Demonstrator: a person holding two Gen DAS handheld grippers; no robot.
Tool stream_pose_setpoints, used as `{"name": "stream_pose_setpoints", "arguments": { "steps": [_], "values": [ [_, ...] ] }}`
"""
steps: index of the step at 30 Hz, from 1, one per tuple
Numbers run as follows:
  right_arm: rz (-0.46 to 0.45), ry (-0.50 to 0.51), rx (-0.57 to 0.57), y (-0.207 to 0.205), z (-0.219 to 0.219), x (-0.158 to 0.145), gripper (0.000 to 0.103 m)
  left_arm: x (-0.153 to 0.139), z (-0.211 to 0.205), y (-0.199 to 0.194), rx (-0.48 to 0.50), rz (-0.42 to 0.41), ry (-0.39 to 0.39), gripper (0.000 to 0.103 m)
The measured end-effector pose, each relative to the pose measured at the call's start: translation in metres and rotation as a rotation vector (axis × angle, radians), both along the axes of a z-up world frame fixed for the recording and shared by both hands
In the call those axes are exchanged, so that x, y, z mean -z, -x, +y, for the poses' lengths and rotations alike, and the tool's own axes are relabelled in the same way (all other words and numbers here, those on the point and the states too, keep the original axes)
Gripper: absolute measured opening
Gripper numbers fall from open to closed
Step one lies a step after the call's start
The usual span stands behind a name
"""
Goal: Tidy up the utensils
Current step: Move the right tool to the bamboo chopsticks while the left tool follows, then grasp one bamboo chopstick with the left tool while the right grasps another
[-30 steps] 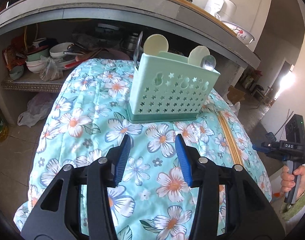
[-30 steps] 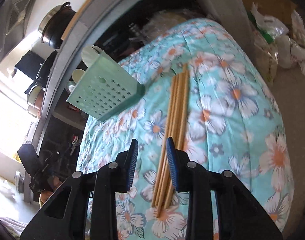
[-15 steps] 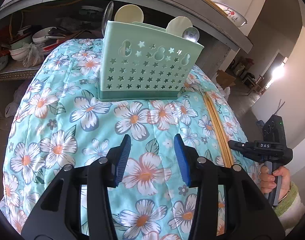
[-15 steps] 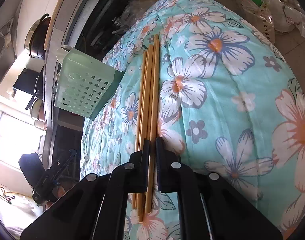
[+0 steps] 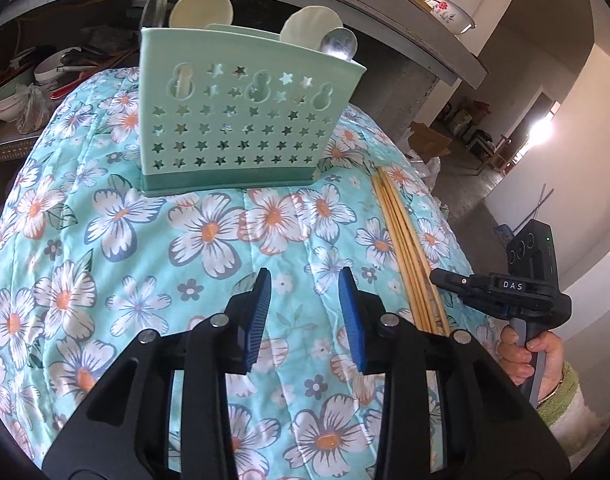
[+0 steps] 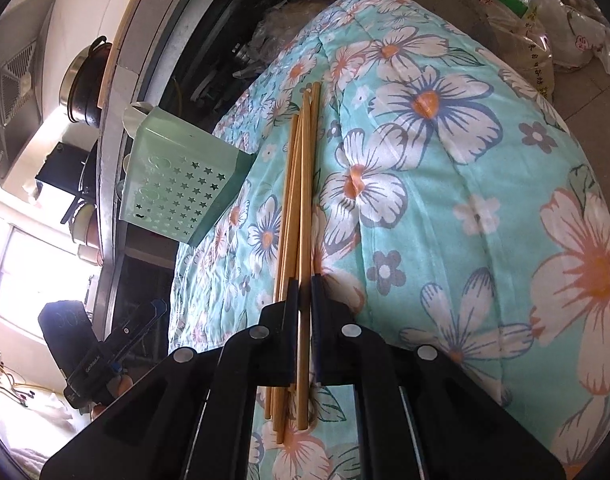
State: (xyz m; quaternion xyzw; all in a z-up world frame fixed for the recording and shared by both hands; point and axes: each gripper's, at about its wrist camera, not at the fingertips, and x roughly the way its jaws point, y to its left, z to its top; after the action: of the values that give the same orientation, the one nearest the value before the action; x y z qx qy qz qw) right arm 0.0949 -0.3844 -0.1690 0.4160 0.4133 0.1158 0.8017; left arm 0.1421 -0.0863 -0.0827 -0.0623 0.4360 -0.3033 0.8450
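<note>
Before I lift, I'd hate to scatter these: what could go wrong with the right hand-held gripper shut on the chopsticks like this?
1. The right hand-held gripper seems to pinch only part of the chopsticks; those beside its left finger look loose and may stay on the floral quilt or drop.
2. It grips near one end, so the long free ends could sag or fan apart.
3. The green utensil holder already holds spoons, and the soft quilt might let it tip.

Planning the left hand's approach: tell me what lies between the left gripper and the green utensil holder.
Only bare floral cloth, as the left wrist view shows. The left gripper is open; the chopsticks lie off to its right, away from the utensil holder.
</note>
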Motion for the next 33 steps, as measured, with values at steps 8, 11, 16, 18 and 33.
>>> {"name": "stream_pose_setpoints", "arguments": {
  "steps": [8, 11, 16, 18, 33],
  "values": [
    [-0.001, 0.002, 0.044, 0.021, -0.018, 0.000, 0.006, 0.017, -0.064, -0.007, 0.171, 0.109, 0.042, 0.025],
    [0.000, -0.007, 0.048, 0.027, -0.020, 0.002, 0.006, 0.032, -0.092, -0.011, 0.233, 0.184, 0.050, 0.020],
    [-0.005, -0.007, 0.044, 0.029, -0.021, 0.003, 0.006, 0.053, -0.122, -0.018, 0.280, 0.277, 0.061, 0.017],
    [-0.007, -0.007, 0.041, 0.028, -0.021, 0.003, 0.006, 0.059, -0.127, -0.023, 0.273, 0.312, 0.077, 0.017],
    [-0.010, -0.033, 0.037, 0.028, -0.025, 0.009, 0.006, 0.096, -0.124, -0.048, 0.227, 0.522, 0.231, 0.006]
  ]
}}
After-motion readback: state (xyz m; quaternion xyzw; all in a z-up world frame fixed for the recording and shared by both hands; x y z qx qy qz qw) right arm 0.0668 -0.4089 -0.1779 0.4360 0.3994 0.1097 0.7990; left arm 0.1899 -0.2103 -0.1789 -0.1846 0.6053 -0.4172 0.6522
